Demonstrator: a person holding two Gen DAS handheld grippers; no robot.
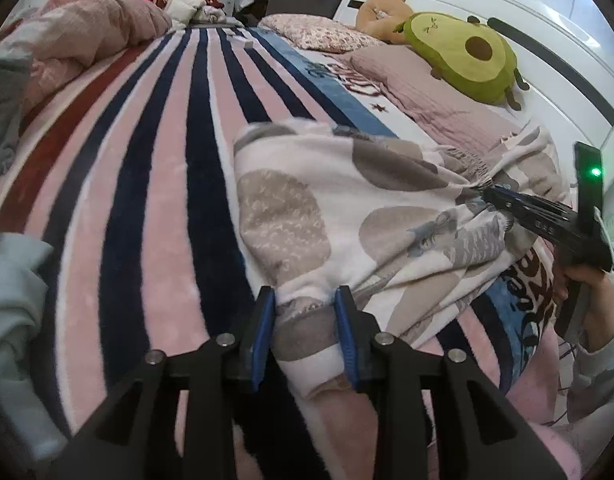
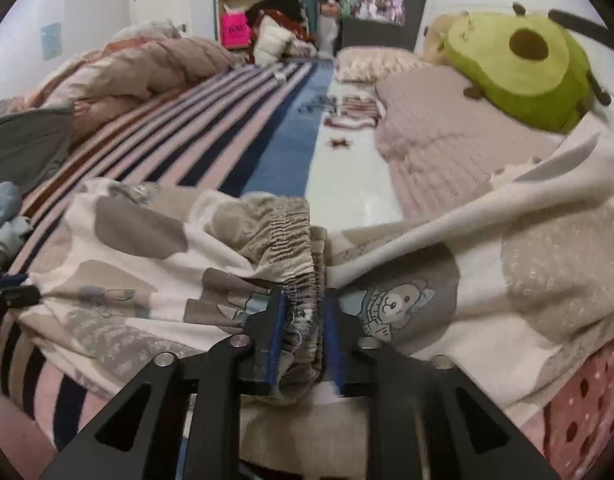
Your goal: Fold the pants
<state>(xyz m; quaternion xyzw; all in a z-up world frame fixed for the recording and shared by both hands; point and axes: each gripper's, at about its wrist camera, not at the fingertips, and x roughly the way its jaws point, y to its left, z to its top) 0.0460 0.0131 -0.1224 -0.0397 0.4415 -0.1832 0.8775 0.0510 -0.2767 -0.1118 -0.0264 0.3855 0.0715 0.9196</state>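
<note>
The pants [image 1: 347, 216] are cream fleece with beige patches and bear prints, lying across a striped bed. My left gripper [image 1: 305, 300] is shut on a bunched leg end of the pants. My right gripper [image 2: 305, 300] is shut on the gathered elastic waistband [image 2: 291, 240]. In the left wrist view the right gripper [image 1: 487, 192] shows at the right, pinching the waistband, held by a hand. In the right wrist view the left gripper [image 2: 39, 294] shows at the far left edge, clamping the fabric. The pants [image 2: 147, 272] hang stretched between the two grippers.
A pink, navy and red striped blanket [image 1: 155, 160] covers the bed. An avocado plush [image 1: 463, 56] and pink pillows [image 1: 435, 92] lie by the white headboard. A crumpled duvet [image 1: 87, 28] lies at far left. Light blue and grey clothes [image 1: 11, 300] lie at the left edge.
</note>
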